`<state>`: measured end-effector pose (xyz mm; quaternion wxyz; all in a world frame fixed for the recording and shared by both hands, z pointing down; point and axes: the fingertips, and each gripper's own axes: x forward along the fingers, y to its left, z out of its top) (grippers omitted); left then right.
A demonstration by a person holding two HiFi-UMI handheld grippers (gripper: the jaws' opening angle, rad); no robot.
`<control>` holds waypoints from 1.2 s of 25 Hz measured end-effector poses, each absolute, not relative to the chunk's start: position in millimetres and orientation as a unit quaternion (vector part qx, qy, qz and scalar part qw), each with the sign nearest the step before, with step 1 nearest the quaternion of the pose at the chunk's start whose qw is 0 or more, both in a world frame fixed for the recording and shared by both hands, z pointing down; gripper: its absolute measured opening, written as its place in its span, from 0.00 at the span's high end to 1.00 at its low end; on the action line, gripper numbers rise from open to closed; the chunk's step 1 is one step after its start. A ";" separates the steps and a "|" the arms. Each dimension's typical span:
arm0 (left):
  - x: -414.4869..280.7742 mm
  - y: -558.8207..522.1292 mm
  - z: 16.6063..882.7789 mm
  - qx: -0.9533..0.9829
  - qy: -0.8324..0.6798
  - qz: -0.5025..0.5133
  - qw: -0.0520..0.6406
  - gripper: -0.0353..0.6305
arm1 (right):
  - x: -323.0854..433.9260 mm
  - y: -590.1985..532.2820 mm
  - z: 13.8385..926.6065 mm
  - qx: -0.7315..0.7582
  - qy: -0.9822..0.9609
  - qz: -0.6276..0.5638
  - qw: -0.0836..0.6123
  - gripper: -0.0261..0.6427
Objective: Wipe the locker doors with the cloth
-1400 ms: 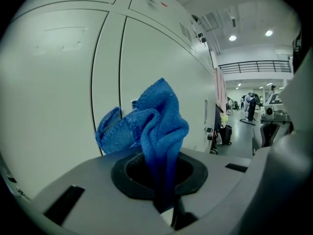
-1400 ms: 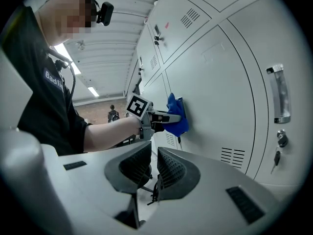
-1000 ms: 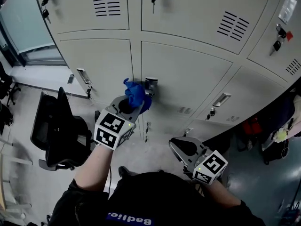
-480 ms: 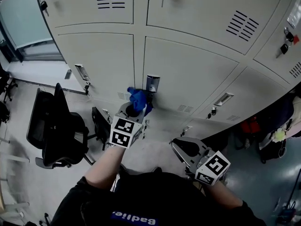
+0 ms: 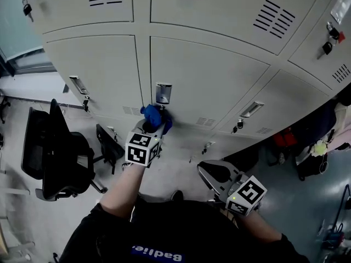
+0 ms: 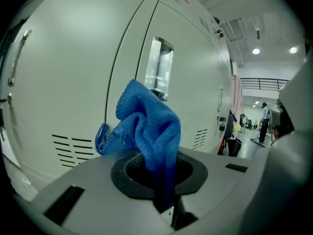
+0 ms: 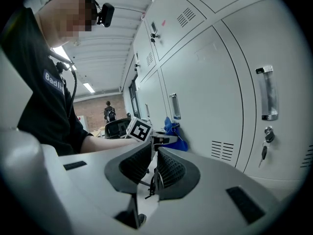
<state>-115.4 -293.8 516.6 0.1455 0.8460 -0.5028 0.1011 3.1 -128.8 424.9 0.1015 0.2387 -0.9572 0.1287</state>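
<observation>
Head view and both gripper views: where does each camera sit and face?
Head view: on the person's head, looking steeply down at the locker doors; both forearms, left claw and right claw show.
Left gripper view: on the left claw, facing the doors; its jaws, shut on the blue cloth.
Right gripper view: on the right claw, looking along the lockers; shut empty jaws, the person's torso.
Shared: all three show the cloth.

Cool, even light from ceiling lamps; strong fisheye bending, black corners in both gripper views.
</observation>
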 end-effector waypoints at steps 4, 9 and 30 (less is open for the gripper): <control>-105.6 -300.2 537.5 0.847 -0.493 0.106 0.169 0.86 | 6.3 -130.1 425.9 0.239 -0.957 0.131 0.101 0.90; -97.5 -303.6 560.8 0.849 -0.479 0.127 0.184 0.86 | 12.5 -130.3 429.0 0.240 -0.956 0.134 0.106 0.90; -45.5 -229.2 347.6 0.892 -0.414 0.177 -0.029 0.86 | 41.7 -132.7 390.7 0.257 -0.961 0.098 0.023 0.90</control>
